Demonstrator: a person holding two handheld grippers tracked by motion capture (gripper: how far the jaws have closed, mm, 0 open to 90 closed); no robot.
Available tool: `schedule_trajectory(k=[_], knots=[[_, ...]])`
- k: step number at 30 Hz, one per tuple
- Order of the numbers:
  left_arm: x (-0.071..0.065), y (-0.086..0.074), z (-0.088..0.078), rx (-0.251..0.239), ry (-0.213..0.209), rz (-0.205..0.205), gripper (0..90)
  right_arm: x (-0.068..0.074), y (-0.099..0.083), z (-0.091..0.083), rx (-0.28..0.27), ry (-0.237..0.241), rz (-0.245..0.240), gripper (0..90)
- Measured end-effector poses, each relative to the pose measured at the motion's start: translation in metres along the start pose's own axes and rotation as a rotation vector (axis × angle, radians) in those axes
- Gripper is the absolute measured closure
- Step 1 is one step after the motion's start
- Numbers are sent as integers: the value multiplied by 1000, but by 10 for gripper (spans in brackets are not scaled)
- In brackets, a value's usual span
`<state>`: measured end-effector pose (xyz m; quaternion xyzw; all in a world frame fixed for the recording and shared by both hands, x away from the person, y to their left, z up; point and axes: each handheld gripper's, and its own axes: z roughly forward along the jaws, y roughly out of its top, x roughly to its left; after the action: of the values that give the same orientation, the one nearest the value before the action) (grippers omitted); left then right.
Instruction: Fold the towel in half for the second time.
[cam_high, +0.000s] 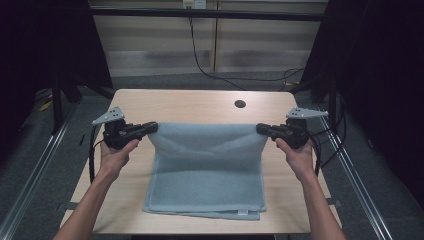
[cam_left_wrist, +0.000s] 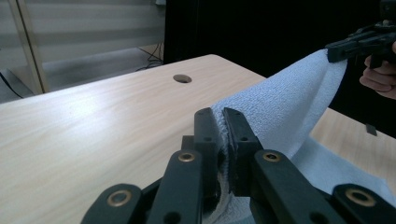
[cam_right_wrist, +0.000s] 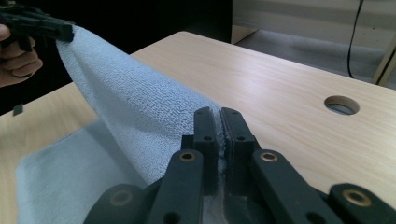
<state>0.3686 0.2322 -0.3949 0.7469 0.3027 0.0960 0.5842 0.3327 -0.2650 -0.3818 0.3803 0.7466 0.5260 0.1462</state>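
Nearest the person, the doubled front edge of the pale blue terry-cloth towel (cam_high: 205, 185) lies flat on the light wooden surface (cam_high: 195, 102), close to its front rim, with a small white label at the edge on the right. From there the cloth runs away from the person and rises off the wood, its far edge lifted and stretched between the two tools. The person's left hand (cam_high: 116, 156) holds the black left gripper (cam_high: 153, 126) at the far left corner of the towel; in the left gripper view its jaws are pressed together with only the thickness of the cloth between them, the fabric bunched in the narrow slot. The right hand (cam_high: 296, 154) holds the black right gripper (cam_high: 260, 128) at the far right corner, and the right gripper view shows the same: jaws nearly touching, pinching a fold of towel. The raised edge sags a little in the middle, and diagonal creases run down from both corners. Each gripper carries a grey three-cornered plate on top and trails a dark cable. Beyond the lifted edge the wood is bare up to a round cable hole (cam_high: 240, 104) near the far rim. Farther off, black cables (cam_high: 200, 60) cross the grey floor before a pale panelled wall (cam_high: 210, 45).
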Motion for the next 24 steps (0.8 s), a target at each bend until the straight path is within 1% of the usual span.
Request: schedule_trajectory(k=[1, 5, 6, 7, 9, 11, 13, 15, 18, 19, 20, 21, 22, 24], knots=[[-2, -3, -2, 3, 3, 6, 849, 3, -2, -1, 0, 4, -6, 859], [-8, -12, -9, 0, -10, -9, 849, 14, -11, -9, 15, 17, -18, 859], [-11, -13, -11, -1, -17, -5, 849, 17, -14, -11, 17, 21, -21, 859], [-13, -15, -14, 10, -26, -4, 849, 20, -16, -13, 23, 24, -20, 859], [-19, -18, -16, 21, -22, 5, 848, 25, -22, -18, 35, 25, -29, 858], [-26, -22, -20, 35, -28, 20, 848, 30, -28, -22, 44, 27, -27, 859], [-31, -26, -23, 36, -37, 24, 848, 33, -34, -25, 53, 31, -29, 859], [-34, -30, -25, 50, -43, 30, 848, 37, -41, -28, 58, 36, -24, 858], [-39, -38, -28, 73, -53, 28, 847, 43, -50, -32, 72, 38, -19, 857], [-40, -42, -29, 78, -63, 20, 847, 45, -53, -33, 75, 43, -15, 856], [-41, -47, -30, 100, -72, 15, 846, 47, -56, -34, 83, 48, -14, 855], [-42, -52, -30, 112, -61, 21, 844, 50, -61, -35, 93, 53, -16, 854], [-42, -56, -31, 120, -66, 10, 844, 52, -66, -35, 101, 67, -6, 854], [-43, -63, -31, 135, -73, -8, 844, 55, -75, -34, 121, 69, -4, 853]])
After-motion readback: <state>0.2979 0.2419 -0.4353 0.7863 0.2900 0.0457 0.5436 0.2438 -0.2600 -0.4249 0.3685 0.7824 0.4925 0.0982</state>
